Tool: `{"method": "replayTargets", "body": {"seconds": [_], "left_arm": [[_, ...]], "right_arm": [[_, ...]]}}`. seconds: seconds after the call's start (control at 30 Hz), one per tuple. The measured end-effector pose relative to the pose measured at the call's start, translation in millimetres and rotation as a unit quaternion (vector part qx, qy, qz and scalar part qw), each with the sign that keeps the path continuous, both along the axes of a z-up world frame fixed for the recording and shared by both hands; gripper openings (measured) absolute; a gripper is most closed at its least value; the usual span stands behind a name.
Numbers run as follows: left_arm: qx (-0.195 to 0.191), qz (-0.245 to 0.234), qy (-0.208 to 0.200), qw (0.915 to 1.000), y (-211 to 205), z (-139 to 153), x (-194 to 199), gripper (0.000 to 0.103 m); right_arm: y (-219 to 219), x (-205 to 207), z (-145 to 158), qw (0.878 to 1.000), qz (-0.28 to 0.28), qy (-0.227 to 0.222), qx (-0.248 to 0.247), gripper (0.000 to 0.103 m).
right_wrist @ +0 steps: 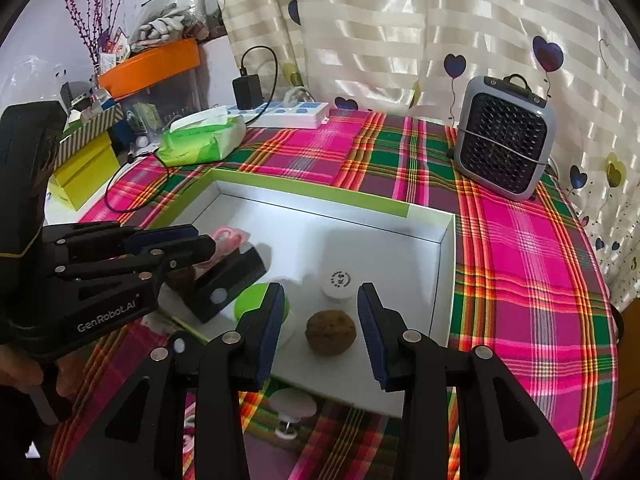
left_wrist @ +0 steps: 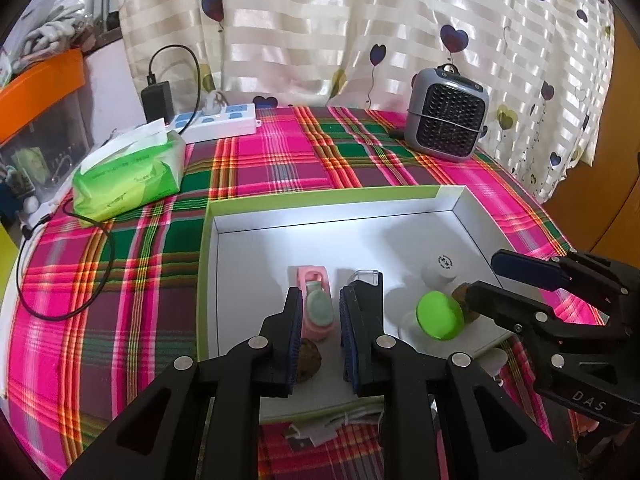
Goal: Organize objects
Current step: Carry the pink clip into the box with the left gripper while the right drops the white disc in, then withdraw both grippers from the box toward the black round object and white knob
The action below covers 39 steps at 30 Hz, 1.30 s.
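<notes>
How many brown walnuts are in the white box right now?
2. One walnut lies near the front edge of the white box, between the right gripper's open jaws. The other walnut lies beside the pink item, below the left gripper. More may be hidden.

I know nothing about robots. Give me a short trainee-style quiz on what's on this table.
1. True or false: a walnut lies inside the white box.
2. What stands on the plaid tablecloth beyond the box? A) kettle B) grey mini fan C) lamp
3. Fill in: the round lid in the box is ____.
Key: 1 true; 2 B; 3 green.
</notes>
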<state>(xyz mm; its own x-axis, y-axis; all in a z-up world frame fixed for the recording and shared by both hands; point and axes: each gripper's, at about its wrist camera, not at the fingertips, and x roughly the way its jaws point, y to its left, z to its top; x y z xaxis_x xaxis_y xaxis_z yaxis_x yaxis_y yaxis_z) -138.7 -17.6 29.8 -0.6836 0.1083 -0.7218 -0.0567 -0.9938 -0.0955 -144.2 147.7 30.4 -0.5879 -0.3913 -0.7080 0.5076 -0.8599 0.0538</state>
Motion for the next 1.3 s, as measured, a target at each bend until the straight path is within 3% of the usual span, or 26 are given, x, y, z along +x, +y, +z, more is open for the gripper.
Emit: {"method": "replayTargets", "body": {"seconds": [0.67,1.3], "left_arm": [[0.011,-0.014,0.019,0.9997,8,11,43,0.018],[0.039,-0.027,0.035,0.9983,6,9,61,0.018]], "right_arm": [[0,39,4,1.000,0.013,0.013,-0.017,0.039],[9,50,1,0.998,0.018,0.029,-0.048,0.040]]}}
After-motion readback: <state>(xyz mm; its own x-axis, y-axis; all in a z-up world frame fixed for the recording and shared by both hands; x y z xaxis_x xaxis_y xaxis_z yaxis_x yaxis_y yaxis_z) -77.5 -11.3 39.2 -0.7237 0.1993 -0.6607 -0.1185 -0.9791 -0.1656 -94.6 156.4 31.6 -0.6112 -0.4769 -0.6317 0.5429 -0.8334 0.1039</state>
